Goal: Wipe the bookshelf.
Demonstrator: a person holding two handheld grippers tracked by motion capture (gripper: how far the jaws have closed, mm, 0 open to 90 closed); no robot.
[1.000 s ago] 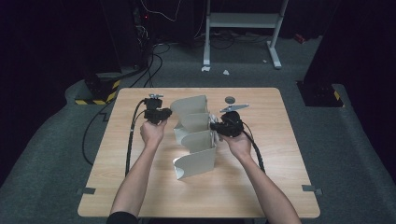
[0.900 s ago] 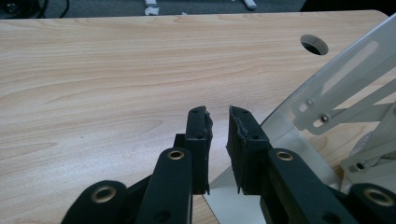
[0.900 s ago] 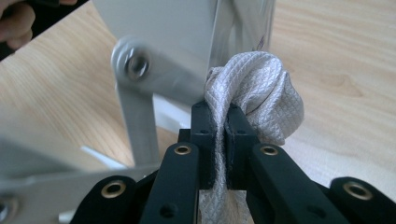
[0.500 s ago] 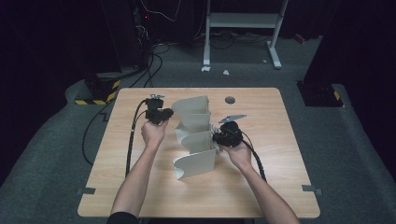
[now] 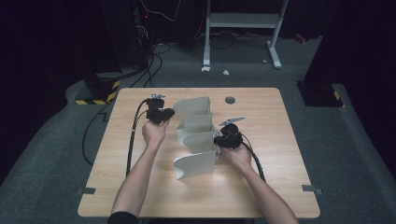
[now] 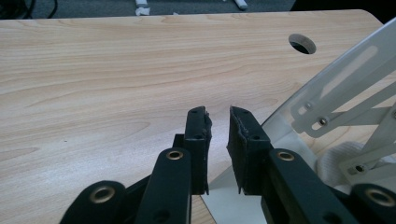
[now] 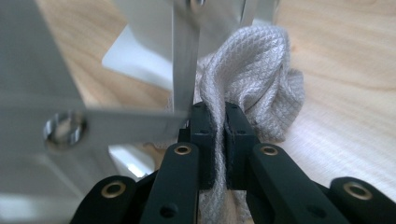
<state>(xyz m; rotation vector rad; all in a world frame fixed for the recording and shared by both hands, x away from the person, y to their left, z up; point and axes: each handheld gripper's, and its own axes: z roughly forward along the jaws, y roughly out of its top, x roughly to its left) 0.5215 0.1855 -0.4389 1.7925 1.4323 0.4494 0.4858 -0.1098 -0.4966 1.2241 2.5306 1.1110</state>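
Observation:
A white metal rack (image 5: 196, 135) of curved panels stands in the middle of the wooden table (image 5: 280, 186). My right gripper (image 5: 219, 140) is against the rack's right side, shut on a white waffle-weave cloth (image 7: 252, 79) that bunches up just past its jaws (image 7: 218, 109), beside a rack strut (image 7: 184, 56). My left gripper (image 5: 164, 114) is at the left end of the rack's back panel. Its jaws (image 6: 218, 116) stand slightly apart with nothing between them, next to the panel's edge (image 6: 336, 93). The cloth (image 6: 336, 158) lies under the rack's struts there.
A round cable hole (image 5: 229, 99) sits in the table behind the rack. Black cables (image 5: 133, 140) trail from both grippers across the tabletop. Bare wood lies left of the left gripper (image 6: 93, 93). A white stand (image 5: 243, 21) is on the floor beyond the table.
My right gripper has moved from the rack's back right toward the person, down along the rack's right side. The left gripper has stayed in place.

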